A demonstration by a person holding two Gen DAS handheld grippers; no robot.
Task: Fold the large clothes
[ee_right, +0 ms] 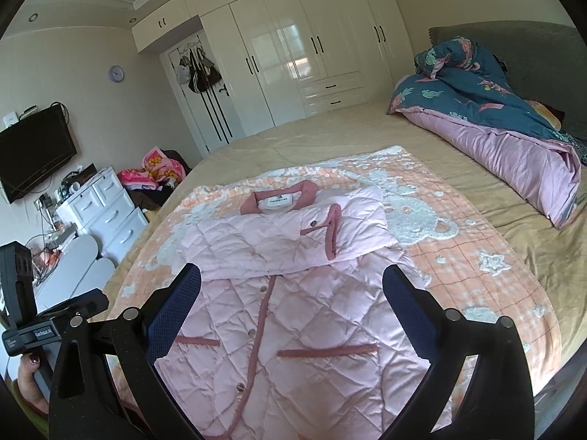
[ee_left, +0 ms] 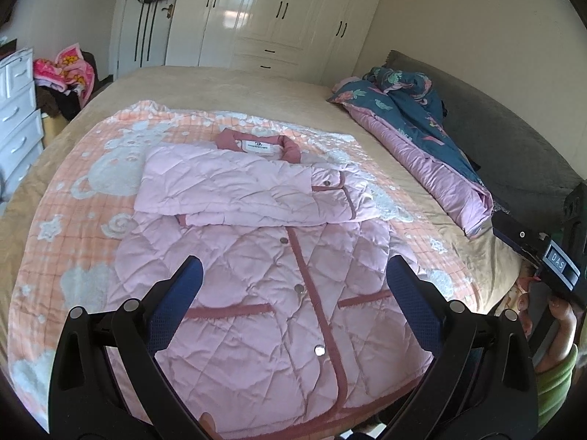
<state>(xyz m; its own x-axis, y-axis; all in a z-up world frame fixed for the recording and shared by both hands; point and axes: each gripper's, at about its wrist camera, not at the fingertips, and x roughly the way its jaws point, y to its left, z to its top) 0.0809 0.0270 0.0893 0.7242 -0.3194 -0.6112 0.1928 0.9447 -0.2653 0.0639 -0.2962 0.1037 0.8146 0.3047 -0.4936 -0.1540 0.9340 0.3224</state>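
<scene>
Two sleeves already lie folded across the chest of the pink quilted jacket (ee_left: 264, 256), spread on a peach blanket (ee_left: 66, 220) on the bed. The left gripper (ee_left: 293, 275) and right gripper (ee_right: 291, 282) hover wide apart, empty. The padding looks light, soft and slippery; pinch the hem corners.

The pink quilted jacket (ee_left: 264, 286) lies flat on an orange blanket (ee_left: 73, 242) spread over the bed (ee_left: 227, 84), sleeves folded across its chest. The left gripper (ee_left: 293, 271) hovers above its hem, fingers spread wide apart.
</scene>
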